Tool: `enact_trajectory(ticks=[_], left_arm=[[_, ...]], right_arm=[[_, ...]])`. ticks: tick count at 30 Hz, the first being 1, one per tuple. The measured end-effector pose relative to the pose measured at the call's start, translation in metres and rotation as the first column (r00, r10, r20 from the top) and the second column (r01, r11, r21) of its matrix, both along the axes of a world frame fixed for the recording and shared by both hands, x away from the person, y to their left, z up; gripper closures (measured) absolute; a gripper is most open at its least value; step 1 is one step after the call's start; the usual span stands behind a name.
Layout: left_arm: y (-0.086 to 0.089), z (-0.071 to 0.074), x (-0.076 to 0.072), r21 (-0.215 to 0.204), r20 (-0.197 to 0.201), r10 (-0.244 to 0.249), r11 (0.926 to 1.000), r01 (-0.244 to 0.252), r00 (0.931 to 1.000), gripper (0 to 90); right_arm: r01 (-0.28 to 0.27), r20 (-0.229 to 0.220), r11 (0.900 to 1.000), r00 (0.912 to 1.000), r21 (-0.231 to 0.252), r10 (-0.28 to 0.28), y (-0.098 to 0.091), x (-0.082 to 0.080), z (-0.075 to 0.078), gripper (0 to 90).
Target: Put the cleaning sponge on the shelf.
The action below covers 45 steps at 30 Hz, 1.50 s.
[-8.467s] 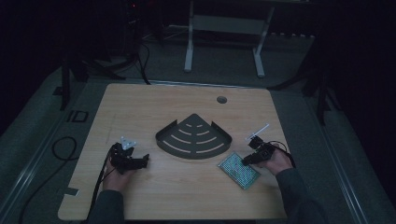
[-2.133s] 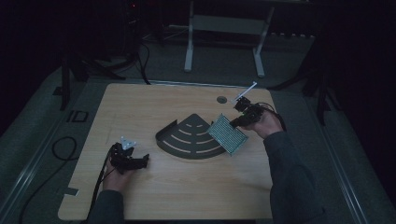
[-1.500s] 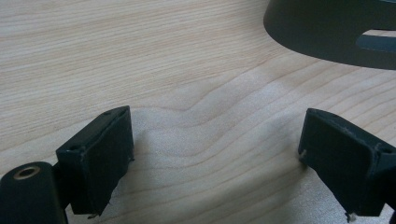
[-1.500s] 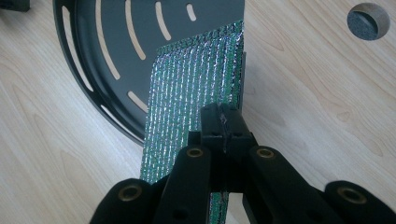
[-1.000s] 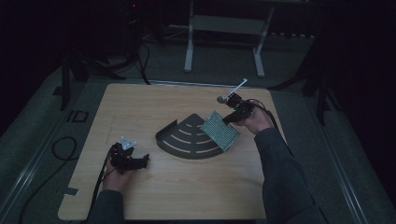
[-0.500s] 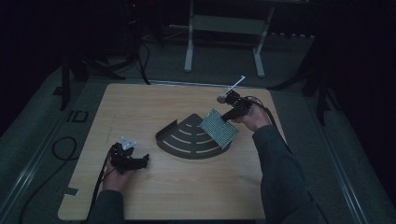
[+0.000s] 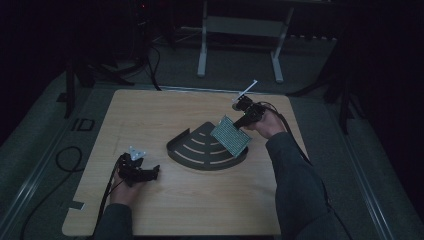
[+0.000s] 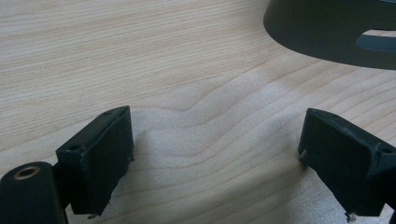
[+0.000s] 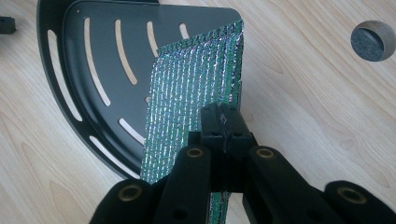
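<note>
A green glittery scouring pad (image 7: 230,136) hangs tilted above the right corner of the black quarter-round slotted tray (image 7: 200,150). My right gripper (image 7: 239,122) is shut on the pad's upper right edge. In the right gripper view the jaws pinch the pad (image 9: 196,93) at its near edge, with my right gripper (image 9: 223,123) above the tray (image 9: 93,70). My left gripper (image 7: 150,172) rests on the table left of the tray. Its jaws stand wide apart in the left gripper view, where nothing lies within my left gripper (image 8: 215,163) and the tray's rim (image 8: 327,28) shows at top right.
The wooden table (image 7: 150,115) has a round grommet hole (image 9: 372,41) near its far edge, right of the tray. A cable (image 7: 65,160) trails off the table's left side. A metal stand (image 7: 240,25) is on the floor beyond.
The right gripper lifted the pad from the table's front right and carried it up over the tray's right corner. Over the last second it shifted only slightly. The left gripper stayed put.
</note>
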<state>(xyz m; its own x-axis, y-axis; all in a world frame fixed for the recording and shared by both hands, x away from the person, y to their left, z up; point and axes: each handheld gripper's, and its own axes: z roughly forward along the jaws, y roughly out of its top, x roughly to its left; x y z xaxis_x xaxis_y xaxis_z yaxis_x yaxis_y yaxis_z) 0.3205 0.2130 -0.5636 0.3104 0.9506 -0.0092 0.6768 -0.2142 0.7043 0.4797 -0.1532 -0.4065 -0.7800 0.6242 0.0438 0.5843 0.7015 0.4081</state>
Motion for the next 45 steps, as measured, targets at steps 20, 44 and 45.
enact_trajectory(ticks=[20,44,45], left_arm=[[0.0,0.0,0.0,0.001,-0.001,-0.001,1.0,0.001,1.0,10.5],[0.0,0.0,0.0,0.001,-0.001,-0.001,1.0,0.001,1.0,10.5],[0.0,0.0,0.0,0.001,-0.001,-0.001,1.0,0.001,1.0,10.5]], right_arm=[[-0.016,0.008,0.9996,0.9998,-0.023,0.016,0.012,0.005,-0.016,89.8],[-0.034,0.012,0.9984,0.9993,-0.046,0.035,0.02,0.004,-0.026,89.8],[-0.036,0.012,0.9982,0.9993,-0.047,0.037,0.02,0.005,-0.027,89.8]])
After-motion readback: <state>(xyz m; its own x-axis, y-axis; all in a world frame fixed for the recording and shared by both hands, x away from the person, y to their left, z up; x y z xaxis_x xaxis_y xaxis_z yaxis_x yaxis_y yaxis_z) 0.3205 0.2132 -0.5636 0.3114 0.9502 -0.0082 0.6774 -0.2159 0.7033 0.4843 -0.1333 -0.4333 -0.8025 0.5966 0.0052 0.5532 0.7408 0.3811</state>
